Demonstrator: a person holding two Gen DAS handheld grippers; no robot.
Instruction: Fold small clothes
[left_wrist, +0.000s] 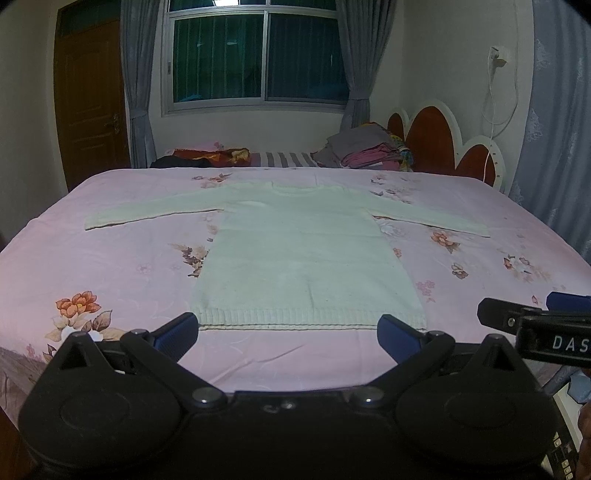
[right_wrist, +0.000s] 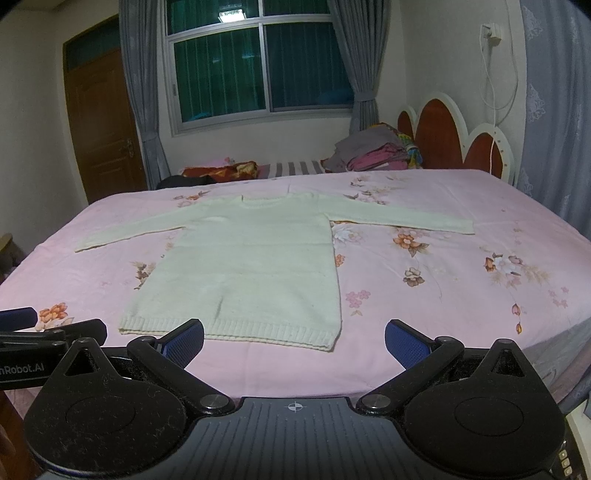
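Observation:
A small white knitted sweater lies flat on the pink floral bed, both sleeves spread out sideways and its ribbed hem toward me. My left gripper stands open just short of the hem, with nothing between its blue pads. My right gripper is open too, hovering near the hem's right corner and holding nothing. Part of the right gripper shows at the right edge of the left wrist view, and the left gripper shows at the left edge of the right wrist view.
The pink floral sheet covers a wide bed. A pile of folded clothes and dark and red items lie at the far edge. A red and white headboard stands at the back right, a door at the left.

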